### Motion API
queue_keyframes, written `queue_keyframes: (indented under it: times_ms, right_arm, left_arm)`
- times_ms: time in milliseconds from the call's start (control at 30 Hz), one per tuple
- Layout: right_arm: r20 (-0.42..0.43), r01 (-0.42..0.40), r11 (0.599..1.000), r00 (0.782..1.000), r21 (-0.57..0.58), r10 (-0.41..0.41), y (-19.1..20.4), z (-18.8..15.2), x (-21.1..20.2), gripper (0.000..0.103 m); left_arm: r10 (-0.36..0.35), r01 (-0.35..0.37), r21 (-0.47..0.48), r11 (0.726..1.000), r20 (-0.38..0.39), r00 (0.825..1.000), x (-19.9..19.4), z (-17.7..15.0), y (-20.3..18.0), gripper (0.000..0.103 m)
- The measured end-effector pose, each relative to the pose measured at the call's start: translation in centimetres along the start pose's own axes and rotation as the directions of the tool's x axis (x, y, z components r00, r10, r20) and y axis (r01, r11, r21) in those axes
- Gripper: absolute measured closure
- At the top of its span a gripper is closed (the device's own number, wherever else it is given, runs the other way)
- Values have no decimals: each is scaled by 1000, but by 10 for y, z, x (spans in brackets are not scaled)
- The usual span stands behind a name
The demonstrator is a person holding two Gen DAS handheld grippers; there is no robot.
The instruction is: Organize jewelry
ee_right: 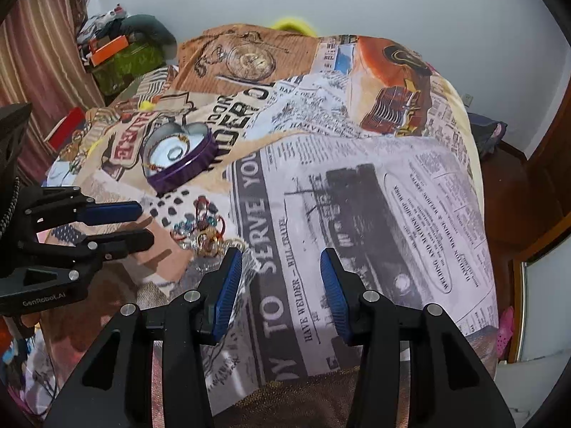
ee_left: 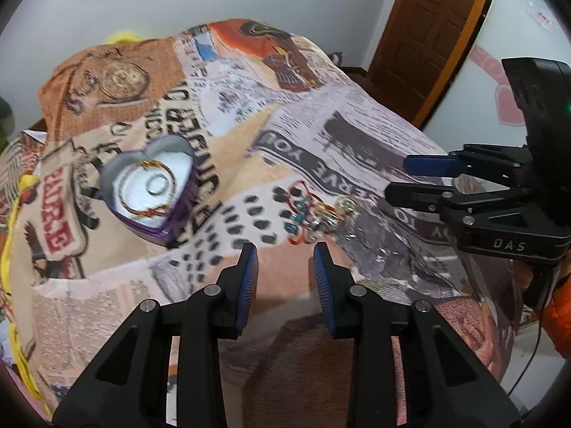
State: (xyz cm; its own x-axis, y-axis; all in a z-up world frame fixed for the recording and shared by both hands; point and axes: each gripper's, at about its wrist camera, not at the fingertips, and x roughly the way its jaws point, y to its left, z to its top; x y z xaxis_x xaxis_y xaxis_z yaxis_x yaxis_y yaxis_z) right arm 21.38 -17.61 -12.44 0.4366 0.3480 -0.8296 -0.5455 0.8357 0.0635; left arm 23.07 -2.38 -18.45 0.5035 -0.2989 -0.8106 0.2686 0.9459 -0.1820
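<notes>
Setting: bed [ee_left: 374,135] under a newspaper-print blanket [ee_right: 357,196], seen through two fisheye wrist cameras.
Left hand-held gripper [ee_left: 285,253]: jaws apart, nothing between the blue pads, poised over the blanket just short of the loose jewelry.
Right hand-held gripper [ee_right: 282,260]: jaws likewise apart and empty, over bare blanket.
Loose jewelry pile [ee_left: 314,210]: tangle of red cord, blue beads and gold rings, at 12 o'clock from the left fingertips and 10 o'clock from the right ones.
Heart-shaped tin [ee_left: 153,185]: purple, lid off, at 10 o'clock from the left fingertips, well apart from the pile.
Tin contents: white lining, a cord bracelet [ee_left: 142,185] around a small ring [ee_left: 157,182].
Step in hand, judged: picking one more piece from the pile for the tin.
Doing it well: single out one strand at the pile's edge, pinch low against the soft blanket, lift slowly for snagged neighbours.
Risk: several pieces dragged together.
</notes>
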Motion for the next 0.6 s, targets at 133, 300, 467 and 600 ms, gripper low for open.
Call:
queue_keyframes:
  times_ms: [133,300,467,600]
  right_arm:
    - [3,-21,1000,1000,3,21,0,-4,0,61]
    - [1,-43,999,999,-9,43,3,-6,1,61]
    - [-12,-64,998,998,-13,64,5,-7,6,61]
    - [-21,-79,997,997,-5,79,4,-9,10,61]
  left_arm:
    - [-47,48,13,999,-26,999,8,-1,-8,86]
    - [-44,44,19,999,-31,999,16,5,-13,90]
    - [-31,32,14,999,-29,999,20,13,-8,90]
    - [-41,41,13,999,-30,999,24,17,-6,90]
